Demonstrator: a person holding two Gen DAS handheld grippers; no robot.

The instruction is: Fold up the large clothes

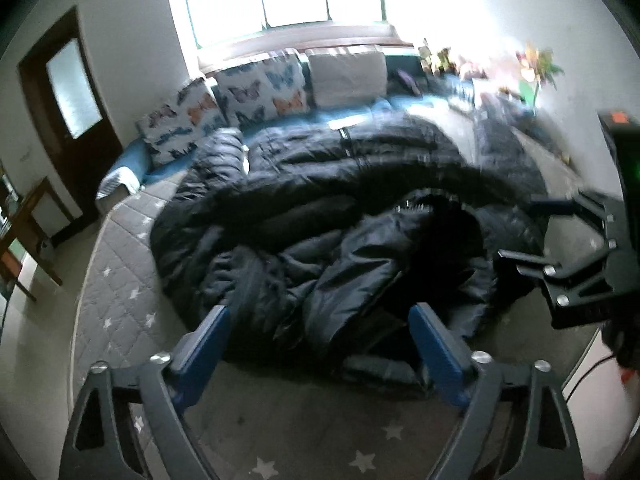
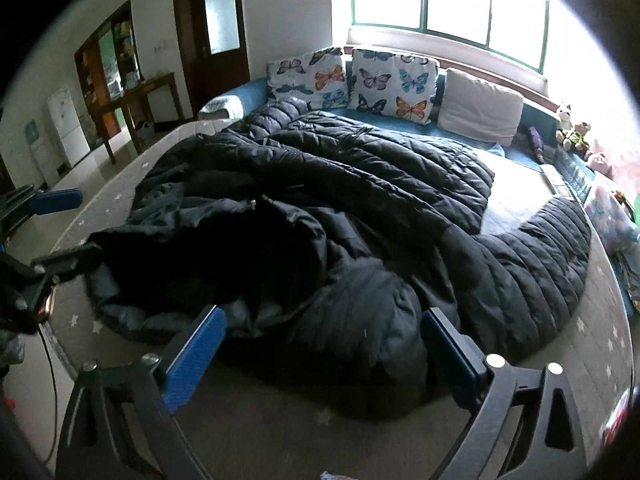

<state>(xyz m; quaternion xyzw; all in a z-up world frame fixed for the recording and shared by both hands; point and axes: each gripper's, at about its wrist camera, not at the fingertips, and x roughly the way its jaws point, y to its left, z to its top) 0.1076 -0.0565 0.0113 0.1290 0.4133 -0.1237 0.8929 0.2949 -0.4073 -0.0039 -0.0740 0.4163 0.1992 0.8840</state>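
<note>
A large black quilted down coat (image 1: 320, 208) lies spread and rumpled on a grey star-patterned bed (image 1: 120, 280). It also shows in the right wrist view (image 2: 360, 208), with its collar bunched near the front and one sleeve curving right. My left gripper (image 1: 320, 336) is open just above the coat's near edge, holding nothing. My right gripper (image 2: 324, 344) is open over the bunched near part of the coat, holding nothing. The right gripper also appears at the right edge of the left wrist view (image 1: 532, 232). The left gripper shows at the left edge of the right wrist view (image 2: 68, 228).
Butterfly-print pillows (image 2: 352, 80) and a plain pillow (image 2: 480, 108) lean at the head of the bed under a bright window. Stuffed toys (image 2: 572, 128) line the right side. A wooden table (image 2: 136, 96) and a door (image 2: 216, 28) stand to the left.
</note>
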